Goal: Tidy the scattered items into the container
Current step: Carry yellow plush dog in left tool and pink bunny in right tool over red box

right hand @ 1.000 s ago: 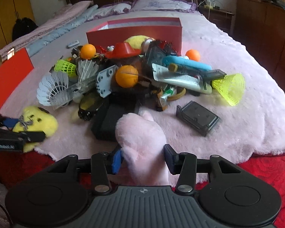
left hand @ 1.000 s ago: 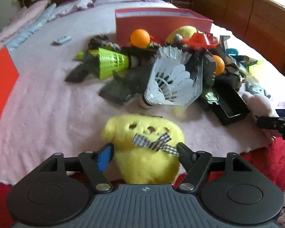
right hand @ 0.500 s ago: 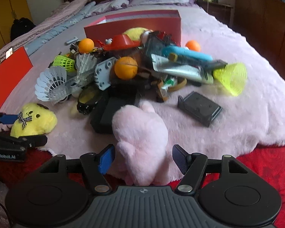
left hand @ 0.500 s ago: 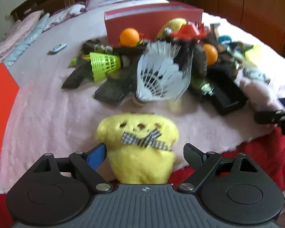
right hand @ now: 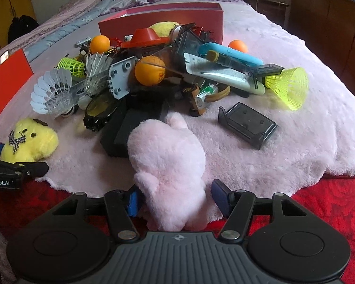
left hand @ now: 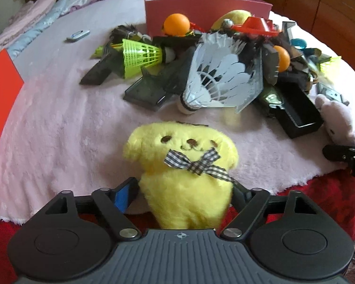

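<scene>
Between my left claw (left hand: 184,198) fingers sits the yellow toy (left hand: 181,165), squeezed snug. My right claw (right hand: 175,198) stands open around the pink toy (right hand: 168,161). Straight ahead, past the pile on the bed, waits the red box (left hand: 201,7).

On the fluffy pink blanket (right hand: 284,156), the yellow plush dog with a checked bow (left hand: 184,165) lies at the near left edge and the pink plush toy (right hand: 168,163) to its right. The heap of shuttlecocks, balls and plastic cases (right hand: 158,75) lies behind both, with the open red cardboard box (right hand: 163,21) farther back.
</scene>
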### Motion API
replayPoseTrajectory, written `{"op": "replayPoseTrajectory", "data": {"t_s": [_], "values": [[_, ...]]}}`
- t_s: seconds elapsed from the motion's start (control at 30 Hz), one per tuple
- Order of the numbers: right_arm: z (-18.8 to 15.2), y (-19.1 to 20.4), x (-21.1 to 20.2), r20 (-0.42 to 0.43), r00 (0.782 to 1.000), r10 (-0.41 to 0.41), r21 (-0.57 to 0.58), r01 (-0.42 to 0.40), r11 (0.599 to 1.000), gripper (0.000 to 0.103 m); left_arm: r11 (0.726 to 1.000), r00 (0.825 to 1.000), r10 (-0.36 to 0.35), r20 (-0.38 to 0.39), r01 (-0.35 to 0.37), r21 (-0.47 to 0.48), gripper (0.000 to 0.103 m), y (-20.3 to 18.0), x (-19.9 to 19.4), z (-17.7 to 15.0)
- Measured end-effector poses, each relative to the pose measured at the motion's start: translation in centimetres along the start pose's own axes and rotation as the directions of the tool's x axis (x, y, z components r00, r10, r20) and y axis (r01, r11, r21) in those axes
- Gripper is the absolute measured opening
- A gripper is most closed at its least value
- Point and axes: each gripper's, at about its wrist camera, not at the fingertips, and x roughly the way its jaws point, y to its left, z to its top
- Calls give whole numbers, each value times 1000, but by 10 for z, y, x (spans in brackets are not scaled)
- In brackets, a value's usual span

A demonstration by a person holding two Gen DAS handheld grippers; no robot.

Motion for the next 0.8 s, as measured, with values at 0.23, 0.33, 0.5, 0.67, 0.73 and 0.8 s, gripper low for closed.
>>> {"op": "replayPoseTrajectory", "data": {"t_s": [0.23, 0.33, 0.5, 0.67, 0.73, 0.8], "values": [[-3, 5, 5, 16, 1000, -17, -35, 18, 999, 68, 1000, 996, 28, 88, -29, 8, 61, -3, -16, 0], [-3, 6, 6, 20, 1000, -24, -33, 24, 999, 69, 1000, 997, 20, 71, -21, 13, 63, -3, -15, -1], [-4, 8, 1, 36, 999, -35, -18, 36, 999, 69, 999, 996, 29, 87, -31, 21, 63, -5, -8, -5], [-6, 10, -4, 52, 998, -48, -3, 48, 999, 41, 1000, 988, 15, 151, -18, 19, 59, -7, -27, -9], [-6, 11, -12, 66, 997, -50, 2, 50, 999, 39, 1000, 984, 9, 177, -13, 18, 58, -8, -35, -10], [-6, 12, -20, 81, 996, -47, 9, 46, 999, 38, 1000, 978, 7, 206, -11, 17, 58, -8, -45, -11]]}}
